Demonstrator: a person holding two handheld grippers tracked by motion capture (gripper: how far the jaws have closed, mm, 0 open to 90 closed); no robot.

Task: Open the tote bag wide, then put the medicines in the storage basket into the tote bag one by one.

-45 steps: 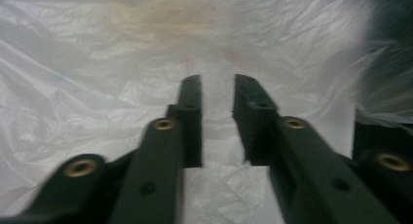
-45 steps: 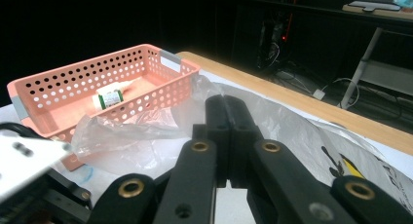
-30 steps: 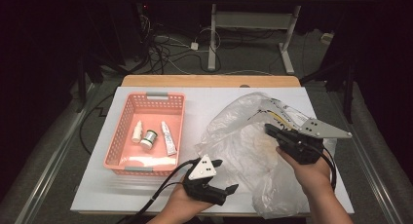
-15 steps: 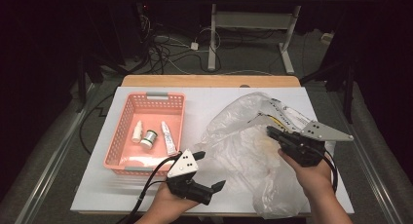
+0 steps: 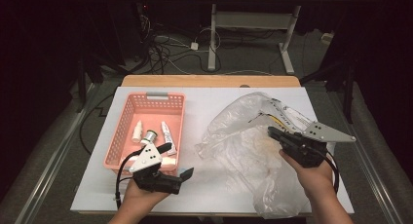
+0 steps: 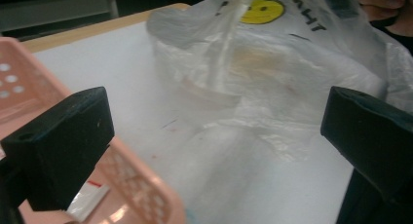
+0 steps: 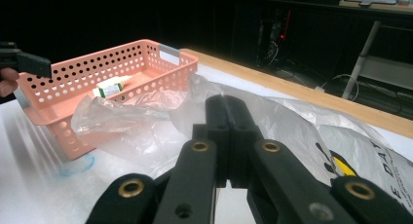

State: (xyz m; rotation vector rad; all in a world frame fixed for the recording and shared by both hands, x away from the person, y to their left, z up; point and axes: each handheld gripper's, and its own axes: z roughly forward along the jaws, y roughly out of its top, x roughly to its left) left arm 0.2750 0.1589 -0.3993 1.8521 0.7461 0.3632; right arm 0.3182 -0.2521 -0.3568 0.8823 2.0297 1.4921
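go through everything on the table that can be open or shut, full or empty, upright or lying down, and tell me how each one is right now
Plastic bag: lying crumpled on the table, pinched at its edge.
Basket: upright, open top, partly filled.
Tubes and small bottle: lying flat in the basket.
Left gripper: open, empty, over the basket's near corner.
Right gripper: shut on the plastic bag.

Basket (image 5: pixel 127 131) is salmon pink with rows of little round holes. The plastic bag (image 5: pixel 243 146) is see-through, milky white, with a yellow smiley (image 6: pixel 263 10) and black lettering at its 12 o'clock end. Both grippers' jaws are matte black, the table sheet (image 5: pixel 204 102) plain white.
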